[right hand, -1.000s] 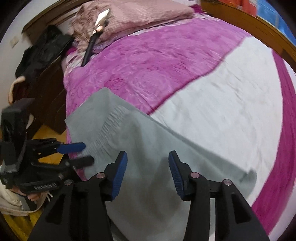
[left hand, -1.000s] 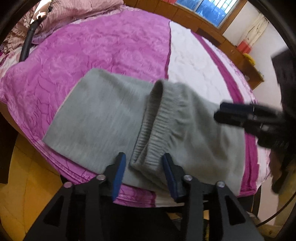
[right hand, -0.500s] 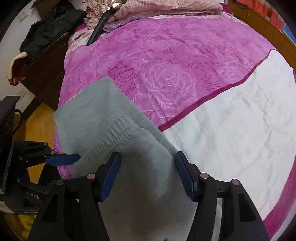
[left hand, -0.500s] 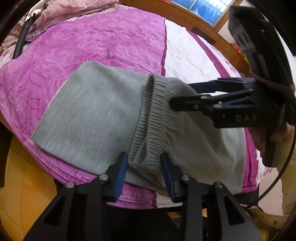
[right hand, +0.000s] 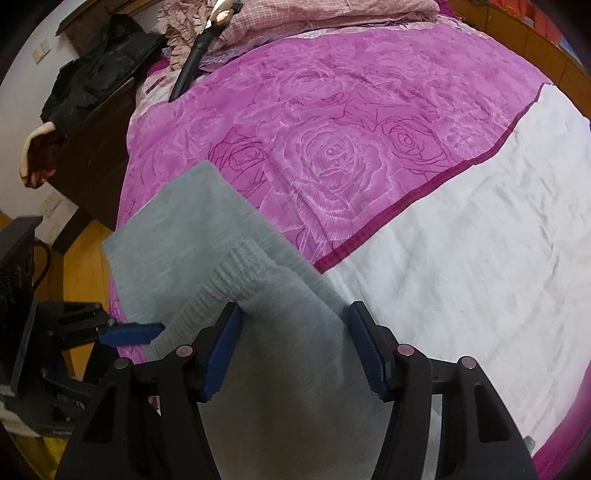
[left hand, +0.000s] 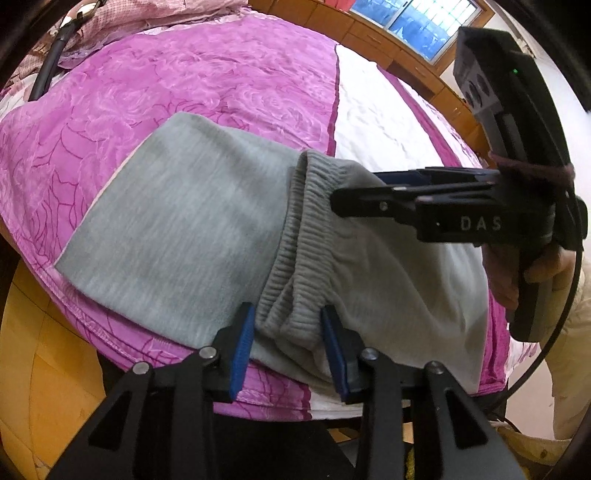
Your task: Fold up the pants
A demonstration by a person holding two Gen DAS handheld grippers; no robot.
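Grey pants [left hand: 177, 229] lie folded near the bed's front edge, their ribbed waistband [left hand: 303, 229] doubled over on top. My left gripper [left hand: 288, 332] is shut on the near end of that waistband, both blue pads pressing the bunched rib. My right gripper [left hand: 354, 188] reaches in from the right over the far end of the waistband. In the right wrist view, the right gripper [right hand: 295, 343] is open. Its pads straddle a hump of the pants [right hand: 184, 229] beside the waistband [right hand: 221, 280]. The left gripper [right hand: 133, 332] shows at the lower left.
The bed carries a purple rose blanket [right hand: 332, 147] with a white panel [right hand: 461, 258]. Pink checked bedding [right hand: 314, 14] and a black tube [right hand: 188, 66] lie at the head. A dark cabinet [right hand: 92, 147] stands beside the bed. A hand [left hand: 506, 280] holds the right gripper.
The right gripper came in over the pants, sank onto them by the waistband, and its jaws widened. The left jaws narrowed onto the waistband.
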